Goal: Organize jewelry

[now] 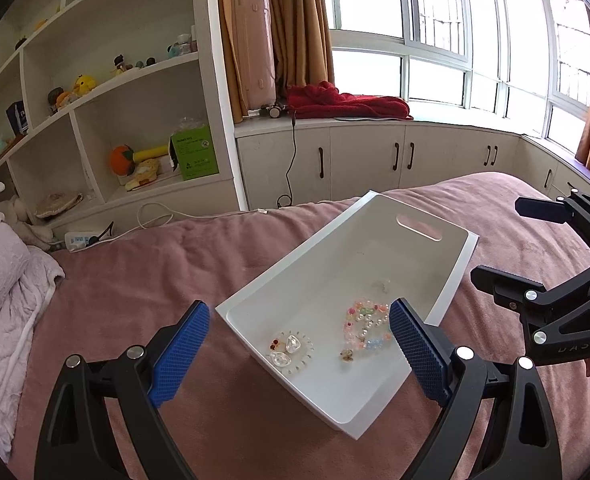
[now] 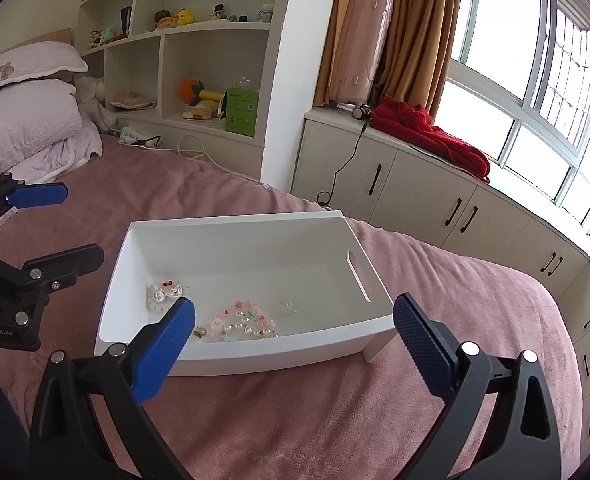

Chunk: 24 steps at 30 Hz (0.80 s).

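A white plastic bin (image 1: 423, 276) (image 2: 239, 356) lies on the pink bedspread. Inside it are a pastel bead bracelet (image 1: 365, 322) (image 2: 243, 320), a clear crystal earring pair on a round card (image 1: 289, 350) (image 2: 163, 294), a small gold piece (image 1: 347, 355) (image 2: 199, 333) and a tiny clear piece (image 1: 383, 285) (image 2: 289, 307). My left gripper (image 1: 299, 350) hovers open over the bin's near corner, nothing between its fingers. My right gripper (image 2: 293, 340) is open too, above the bin's front wall and holding nothing. Each gripper shows at the other view's edge: right gripper (image 1: 511, 240), left gripper (image 2: 71, 224).
The bed (image 2: 295, 420) spreads all around the bin. Pillows and a folded quilt (image 2: 27, 120) lie at its head. White shelves (image 1: 107, 92) with toys, a power strip with cables (image 1: 83, 240), low cabinets (image 1: 375, 156), a pink suitcase (image 1: 255, 48) and a red blanket (image 1: 343, 104) line the far wall.
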Each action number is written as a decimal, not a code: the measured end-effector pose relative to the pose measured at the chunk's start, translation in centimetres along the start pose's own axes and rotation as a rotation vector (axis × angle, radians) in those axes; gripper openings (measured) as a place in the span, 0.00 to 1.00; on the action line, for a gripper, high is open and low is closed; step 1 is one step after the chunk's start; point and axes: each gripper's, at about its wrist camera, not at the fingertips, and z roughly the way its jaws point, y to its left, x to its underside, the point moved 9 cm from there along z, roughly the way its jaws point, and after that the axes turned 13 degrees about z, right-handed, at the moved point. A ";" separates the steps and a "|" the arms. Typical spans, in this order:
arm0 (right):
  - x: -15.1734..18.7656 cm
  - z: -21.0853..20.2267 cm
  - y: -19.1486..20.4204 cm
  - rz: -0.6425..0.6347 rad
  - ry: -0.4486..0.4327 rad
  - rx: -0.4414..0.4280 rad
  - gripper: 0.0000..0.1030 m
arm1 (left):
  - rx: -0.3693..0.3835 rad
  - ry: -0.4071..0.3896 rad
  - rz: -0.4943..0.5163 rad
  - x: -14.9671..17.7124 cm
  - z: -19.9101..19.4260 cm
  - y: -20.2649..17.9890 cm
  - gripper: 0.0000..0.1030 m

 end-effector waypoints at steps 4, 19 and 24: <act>0.2 0.1 -0.1 0.005 0.010 -0.002 0.95 | -0.003 0.002 0.012 0.0 0.0 -0.3 0.90; 0.1 -0.5 -1.3 0.117 -0.005 -0.045 0.95 | -0.042 -0.014 0.054 -0.7 -0.3 -1.1 0.90; 0.1 -0.6 -1.5 0.118 -0.003 -0.041 0.95 | -0.046 -0.014 0.066 -0.8 -0.3 -1.2 0.90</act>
